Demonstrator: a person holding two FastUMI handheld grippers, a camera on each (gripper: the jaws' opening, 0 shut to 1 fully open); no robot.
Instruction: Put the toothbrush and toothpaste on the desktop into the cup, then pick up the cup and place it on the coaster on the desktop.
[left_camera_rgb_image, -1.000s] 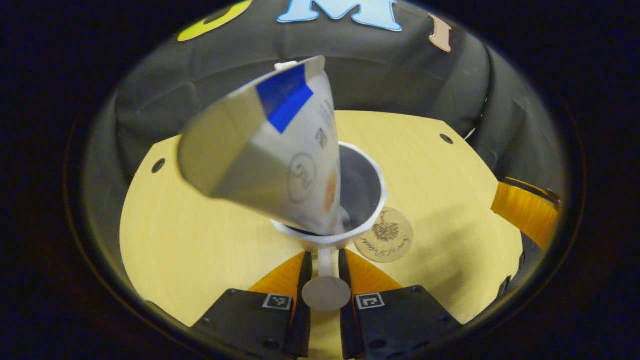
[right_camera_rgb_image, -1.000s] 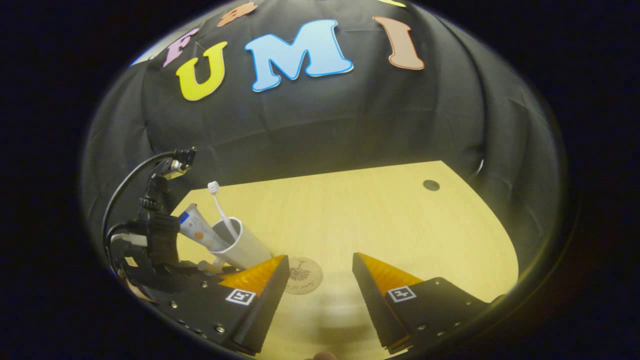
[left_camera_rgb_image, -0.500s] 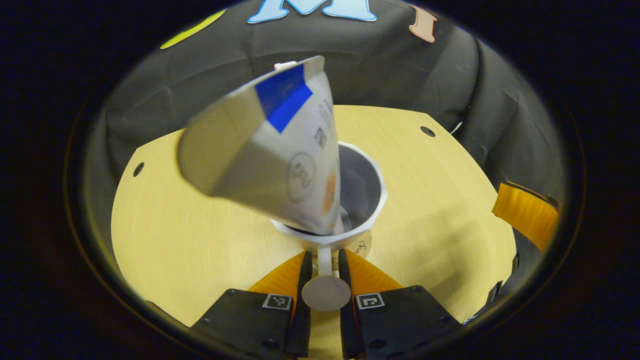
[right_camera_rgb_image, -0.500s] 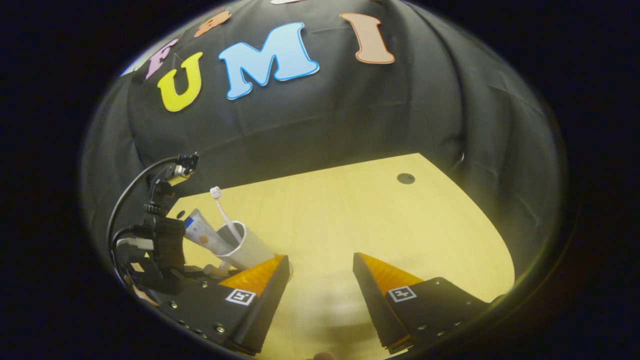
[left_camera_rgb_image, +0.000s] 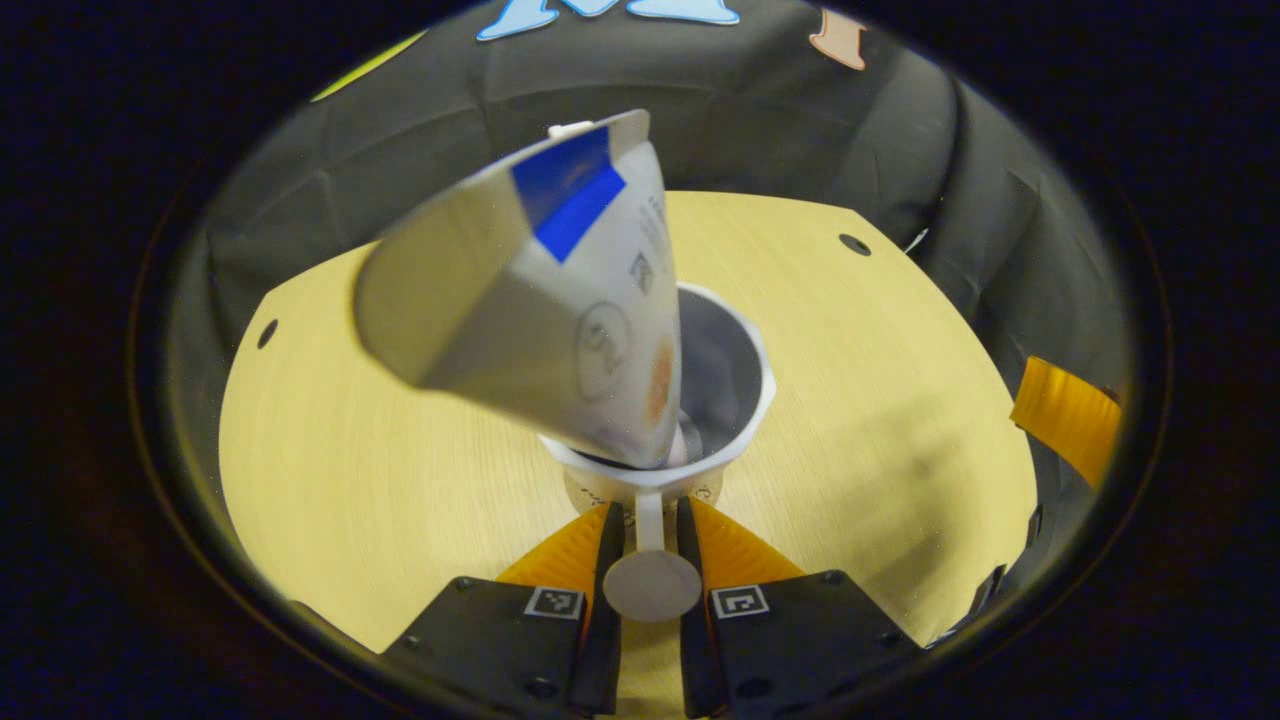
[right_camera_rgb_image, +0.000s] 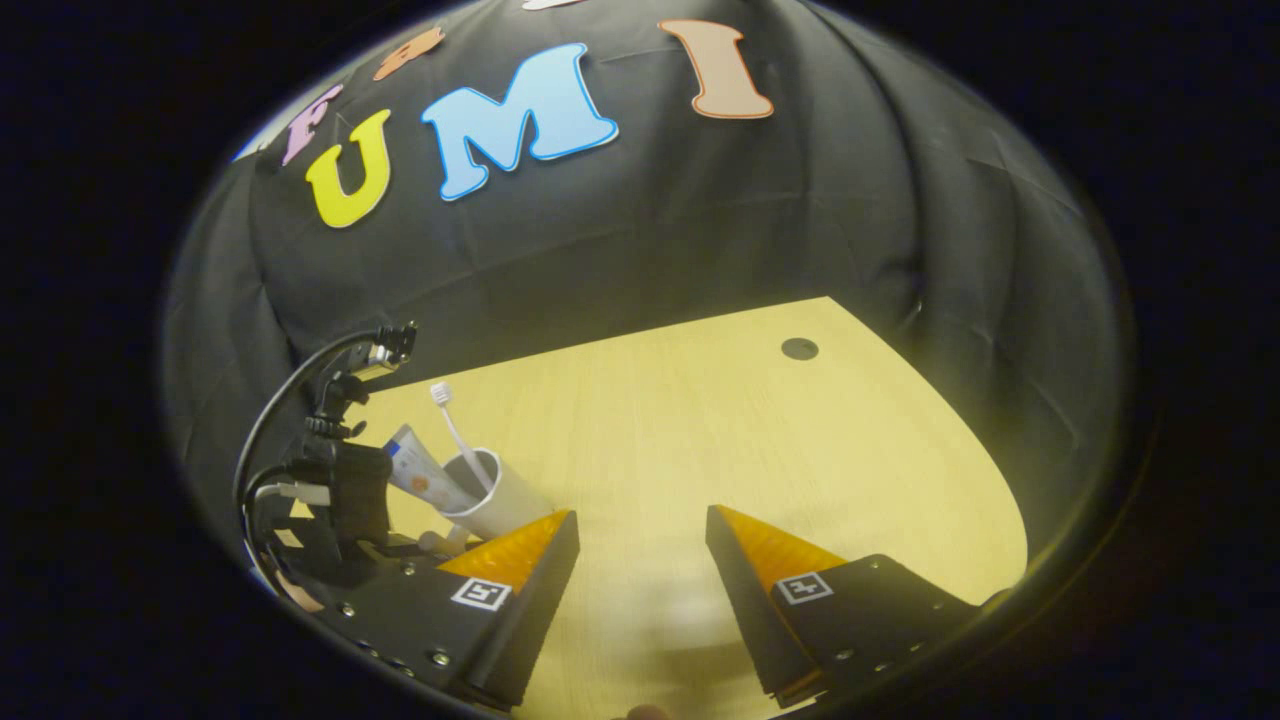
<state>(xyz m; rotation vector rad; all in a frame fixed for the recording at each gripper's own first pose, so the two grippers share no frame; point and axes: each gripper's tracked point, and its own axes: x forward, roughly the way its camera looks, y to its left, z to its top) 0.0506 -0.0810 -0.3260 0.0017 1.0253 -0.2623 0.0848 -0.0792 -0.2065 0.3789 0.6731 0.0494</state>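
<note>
The left gripper (left_camera_rgb_image: 650, 525) is clamped on the cup's (left_camera_rgb_image: 745, 395) handle, toothpaste (left_camera_rgb_image: 560, 300) inside; the right gripper (right_camera_rgb_image: 640, 545) stands apart over the tabletop (right_camera_rgb_image: 760, 430).

This is a staged recording booth, a lab-style set for capturing handling demonstrations, and no lived-in room. Black cloth (right_camera_rgb_image: 800, 200) hangs in folds as the wall behind and wraps round both sides of a pale wood-grain worktop (right_camera_rgb_image: 700, 430) with a rounded edge and small dark round holes (right_camera_rgb_image: 799, 348) near its rim. Bathroom things stand on it with no sink near: a white cup (right_camera_rgb_image: 500, 497) with a toothbrush (right_camera_rgb_image: 452, 425) and a toothpaste tube (right_camera_rgb_image: 420, 475). In the right gripper view, the other hand-held tongs (right_camera_rgb_image: 340, 500) carry a small camera on a stalk (right_camera_rgb_image: 385, 350) with a black cable (right_camera_rgb_image: 270, 420), and square printed markers (left_camera_rgb_image: 740, 601) sit on the tongs' bodies.
</note>
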